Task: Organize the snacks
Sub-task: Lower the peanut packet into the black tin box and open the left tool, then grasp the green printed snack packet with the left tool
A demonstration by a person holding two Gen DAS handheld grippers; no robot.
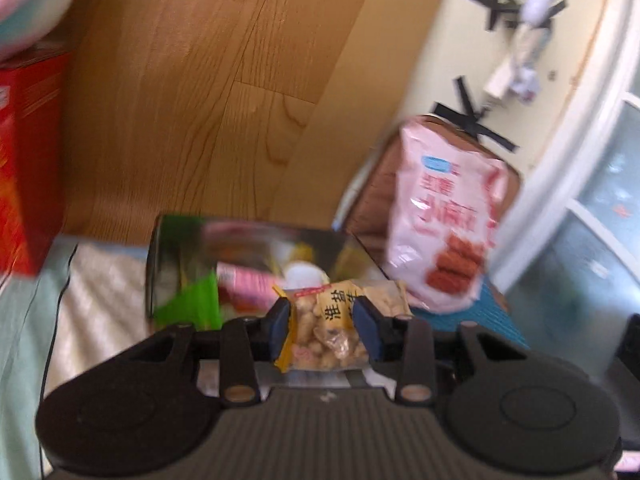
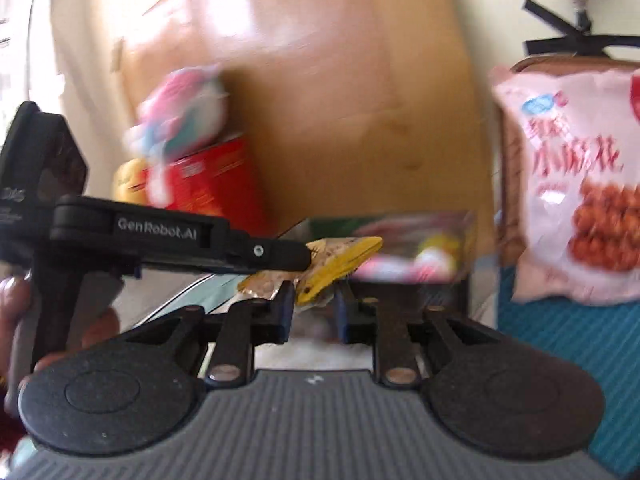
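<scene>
My left gripper [image 1: 322, 326] is shut on a small yellow peanut packet [image 1: 332, 328], held in the air. In the right wrist view the left gripper [image 2: 304, 258] reaches in from the left with the same packet [image 2: 340, 258]. My right gripper [image 2: 314, 312] sits just under that packet, its blue pads a small gap apart, and the packet's lower edge hangs between them; I cannot tell whether they pinch it. A shiny open box [image 1: 256, 240] of mixed snacks lies beyond. A large pink snack bag [image 1: 444, 216] stands at the right.
A red carton [image 1: 28, 168] with a pink-and-teal bag [image 1: 36, 4] on top stands at the left, against a wooden panel [image 1: 224, 80]. The pink bag leans on a brown chair back [image 2: 516, 160] over a teal mat [image 2: 560, 340]. Pale cloth [image 1: 100, 292] lies below.
</scene>
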